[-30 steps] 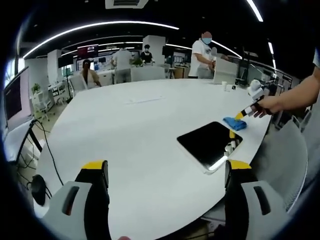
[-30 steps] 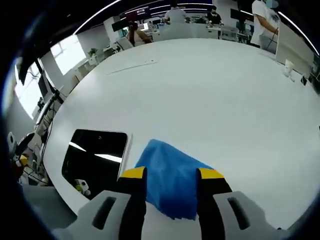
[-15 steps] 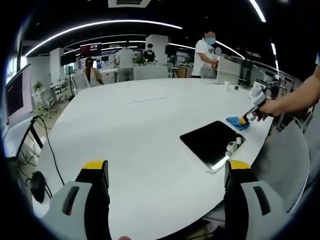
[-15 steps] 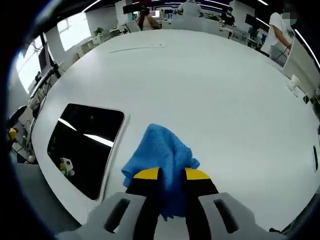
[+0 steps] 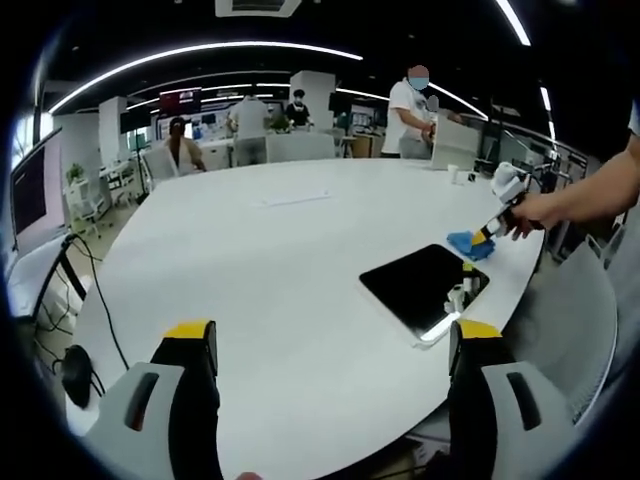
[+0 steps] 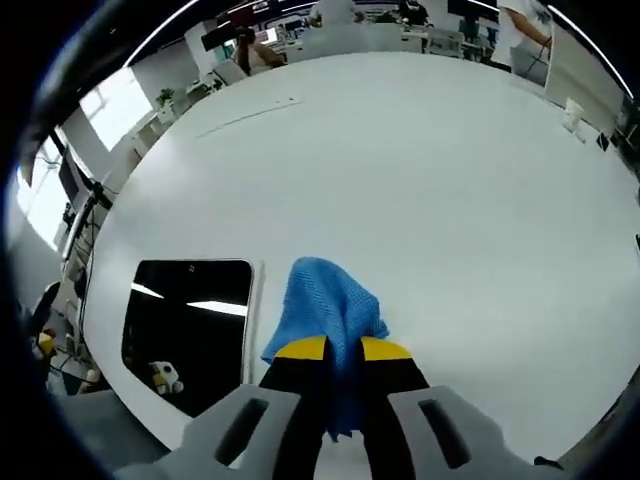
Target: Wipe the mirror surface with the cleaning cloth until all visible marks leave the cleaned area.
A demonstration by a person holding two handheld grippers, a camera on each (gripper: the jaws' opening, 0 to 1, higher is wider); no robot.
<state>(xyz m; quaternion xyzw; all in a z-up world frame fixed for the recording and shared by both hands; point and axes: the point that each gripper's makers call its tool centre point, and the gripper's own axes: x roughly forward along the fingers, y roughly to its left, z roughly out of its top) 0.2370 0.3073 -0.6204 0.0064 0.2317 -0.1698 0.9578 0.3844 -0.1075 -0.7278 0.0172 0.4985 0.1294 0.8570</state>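
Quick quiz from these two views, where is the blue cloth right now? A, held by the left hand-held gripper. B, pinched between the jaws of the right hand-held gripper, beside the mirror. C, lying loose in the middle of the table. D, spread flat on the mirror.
B: in the right gripper view the right hand-held gripper has its jaws closed on the blue cloth, which sits on the white table beside the mirror, not on it.

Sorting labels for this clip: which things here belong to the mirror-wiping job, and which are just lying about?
Job:
- dark rectangular mirror, flat on the white round table
- blue woven cleaning cloth, clamped in the right gripper

Lying about:
- small white items near the table's far edge
- paper strip
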